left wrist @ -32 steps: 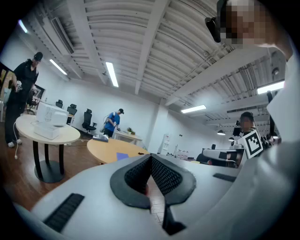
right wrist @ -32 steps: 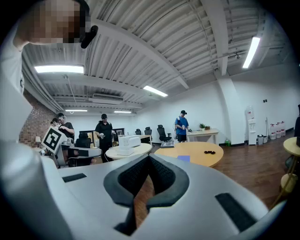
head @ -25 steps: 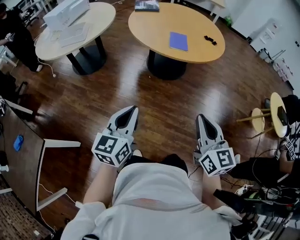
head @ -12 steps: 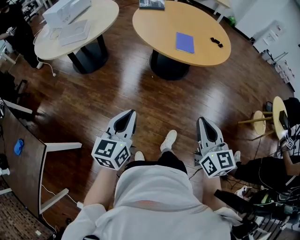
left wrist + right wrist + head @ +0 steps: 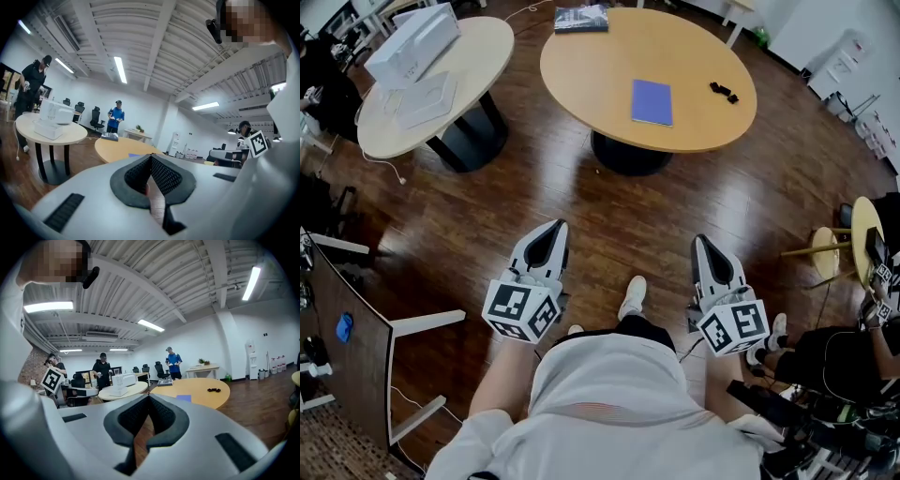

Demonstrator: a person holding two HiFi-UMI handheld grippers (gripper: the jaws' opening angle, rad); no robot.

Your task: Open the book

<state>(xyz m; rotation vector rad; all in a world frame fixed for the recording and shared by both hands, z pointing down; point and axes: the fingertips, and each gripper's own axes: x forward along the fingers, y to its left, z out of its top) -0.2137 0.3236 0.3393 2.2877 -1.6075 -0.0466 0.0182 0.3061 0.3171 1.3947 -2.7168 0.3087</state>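
Standing on the dark plank floor (image 5: pixel 609 211), the person holds both tools low in front of the body, well short of the round light-wood table (image 5: pixel 591 70) ahead. The thin blue closed book (image 5: pixel 652 101) lies flat on that tabletop, cover down and shut, with a small black object (image 5: pixel 721 90) near it to the right and a darker printed magazine or book (image 5: pixel 581 18) at the table's far edge. The left gripper (image 5: pixel 553 229) points forward over the floor; its own view shows the two ribbed black pads pressed together at the tip with nothing between them. The right gripper (image 5: pixel 706 244) is the same: pads meeting, nothing held. Neither tool is anywhere near the blue book, which sits well apart from both. As a judgement, the task has not begun: nothing has been touched and the cover is not lifted. What is left seems to be the whole of it: closing the gap to the table, parting a pair of jaws, catching the cover's edge and turning it over.
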